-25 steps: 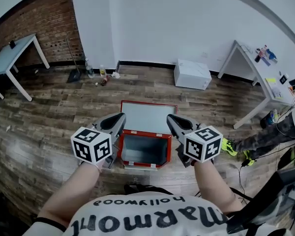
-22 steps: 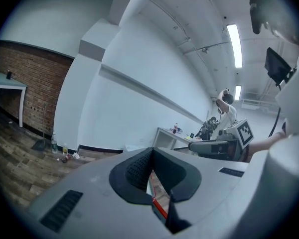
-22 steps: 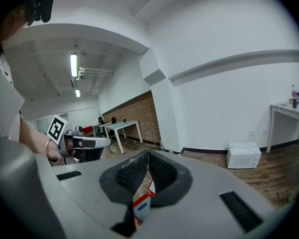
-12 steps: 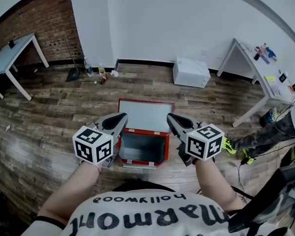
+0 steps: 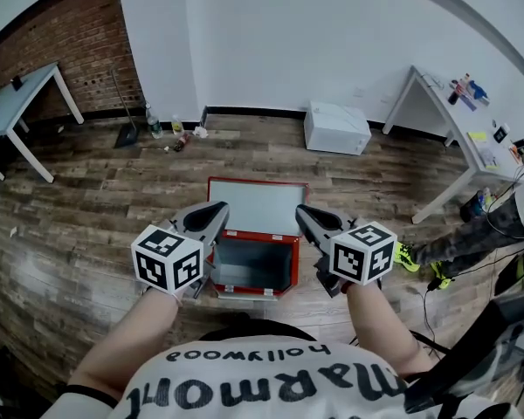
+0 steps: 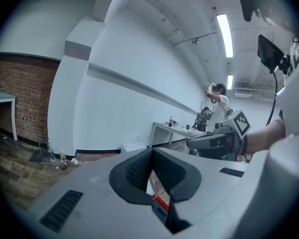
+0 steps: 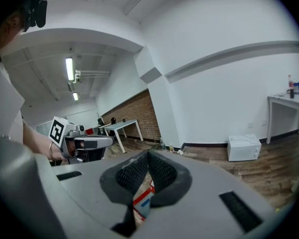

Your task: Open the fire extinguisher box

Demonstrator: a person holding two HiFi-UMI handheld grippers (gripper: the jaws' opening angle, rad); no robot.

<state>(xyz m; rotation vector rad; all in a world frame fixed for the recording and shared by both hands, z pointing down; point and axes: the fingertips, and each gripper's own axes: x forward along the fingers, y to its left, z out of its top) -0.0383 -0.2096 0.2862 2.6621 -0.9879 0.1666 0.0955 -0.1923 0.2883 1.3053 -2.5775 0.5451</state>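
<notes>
The red fire extinguisher box (image 5: 284, 237) lies on the wood floor with its grey inside bare and its lid (image 5: 258, 205) swung back flat toward the wall. My left gripper (image 5: 217, 209) hovers over the box's left edge, shut, with nothing in it. Over the right edge my right gripper (image 5: 304, 209) is held the same way, shut and empty. In the left gripper view the jaws (image 6: 150, 153) meet at their tips, and a strip of the red box (image 6: 159, 201) shows below them. The right gripper view shows its jaws (image 7: 148, 156) closed above the red box (image 7: 142, 197).
A white carton (image 5: 336, 129) sits by the far wall. White tables stand at the left (image 5: 17, 103) and right (image 5: 458, 120). Bottles (image 5: 153, 122) and a dustpan (image 5: 127, 134) lie near the brick wall corner. A person's legs (image 5: 472, 243) and cables are at the right.
Both grippers hold almost still above the box; the left one has drifted slightly right. The box lies open as before.
</notes>
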